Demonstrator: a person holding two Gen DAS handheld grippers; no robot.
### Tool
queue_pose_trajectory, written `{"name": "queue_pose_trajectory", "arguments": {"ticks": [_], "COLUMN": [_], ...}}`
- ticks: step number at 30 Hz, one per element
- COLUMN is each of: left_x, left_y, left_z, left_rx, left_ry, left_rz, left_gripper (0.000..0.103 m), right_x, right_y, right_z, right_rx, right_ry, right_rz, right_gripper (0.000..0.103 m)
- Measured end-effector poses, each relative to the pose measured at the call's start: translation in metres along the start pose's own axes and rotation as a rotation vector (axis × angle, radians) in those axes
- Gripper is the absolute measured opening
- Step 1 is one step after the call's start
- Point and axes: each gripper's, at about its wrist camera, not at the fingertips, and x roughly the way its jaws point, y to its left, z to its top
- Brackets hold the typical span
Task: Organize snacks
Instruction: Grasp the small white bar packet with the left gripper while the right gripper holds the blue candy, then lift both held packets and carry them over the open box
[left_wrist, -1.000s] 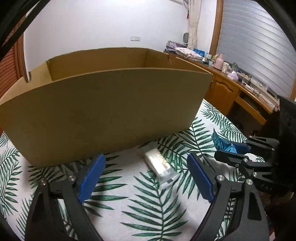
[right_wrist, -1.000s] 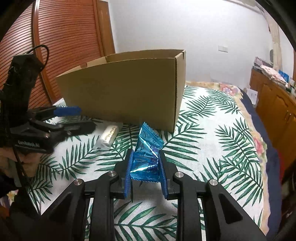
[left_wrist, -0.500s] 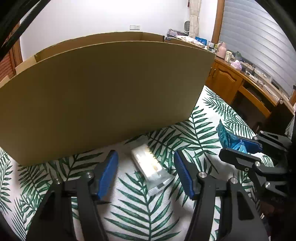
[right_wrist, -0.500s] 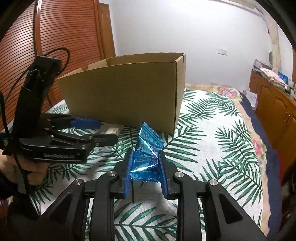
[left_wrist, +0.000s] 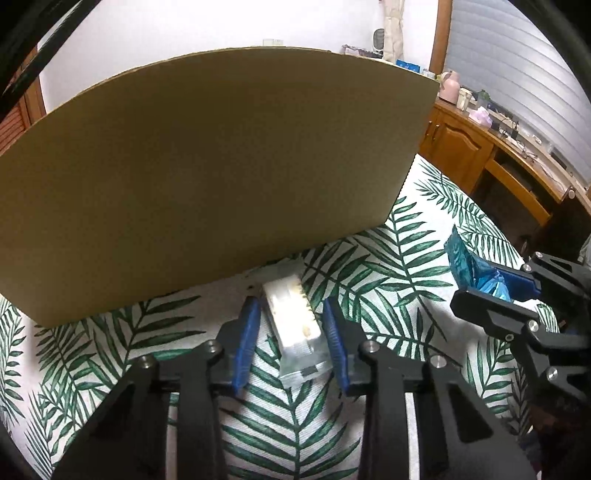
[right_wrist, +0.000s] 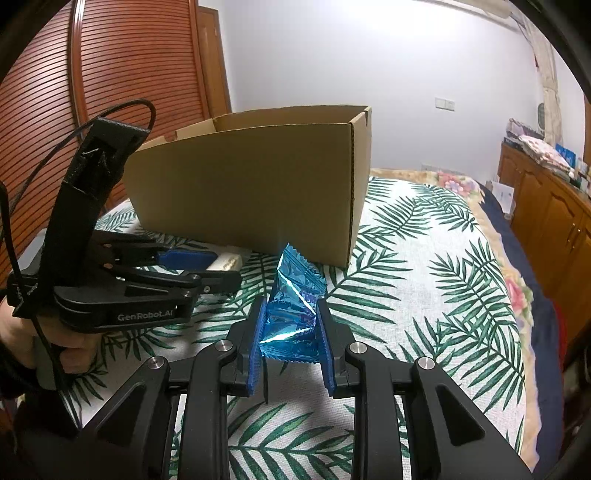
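A white, clear-wrapped snack packet (left_wrist: 291, 321) lies on the leaf-print cloth just in front of the open cardboard box (left_wrist: 221, 166). My left gripper (left_wrist: 291, 306) straddles this packet. Its jaws are closing, the blue pads sit a sliver off each side, and the packet is between them. In the right wrist view the same left gripper (right_wrist: 225, 267) reaches low toward the box (right_wrist: 251, 192), the white packet (right_wrist: 226, 263) peeking out between its fingers. My right gripper (right_wrist: 291, 310) is shut on a shiny blue snack packet (right_wrist: 291, 295), held upright above the cloth and also seen at the right edge of the left wrist view (left_wrist: 469, 266).
The leaf-print cloth (right_wrist: 424, 280) covers a bed and runs open to the right of the box. A wooden cabinet and desk (left_wrist: 480, 155) with clutter stand along the right wall. A slatted wooden door (right_wrist: 110, 74) is behind the box. A person's hand (right_wrist: 70, 350) grips the left tool.
My left gripper has come forward and down toward the box, and its jaws have narrowed from wide apart to close around the white packet. The right gripper and blue packet have stayed still.
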Motion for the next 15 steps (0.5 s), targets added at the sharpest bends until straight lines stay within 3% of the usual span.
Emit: {"name": "queue_pose_trajectory", "arguments": {"ticks": [2, 3, 4, 15], "left_x": [0.0, -0.001, 0.0, -0.016], "left_y": [-0.001, -0.001, -0.003, -0.001], "left_z": [0.0, -0.001, 0.0, -0.01], "left_rx": [0.008, 0.009, 0.011, -0.007], "left_ry": [0.001, 0.0, 0.0, -0.036], "left_rz": [0.005, 0.001, 0.001, -0.019], "left_gripper": [0.032, 0.022, 0.02, 0.019], "right_x": [0.0, 0.0, 0.0, 0.0], "right_y": [0.0, 0.0, 0.0, 0.0], "right_z": [0.0, 0.0, 0.0, 0.0], "right_rx": [0.0, 0.0, 0.0, 0.001], "right_ry": [0.001, 0.001, 0.001, 0.002], "right_rz": [0.001, 0.001, 0.001, -0.001], "right_gripper": [0.024, 0.024, 0.024, 0.024]}}
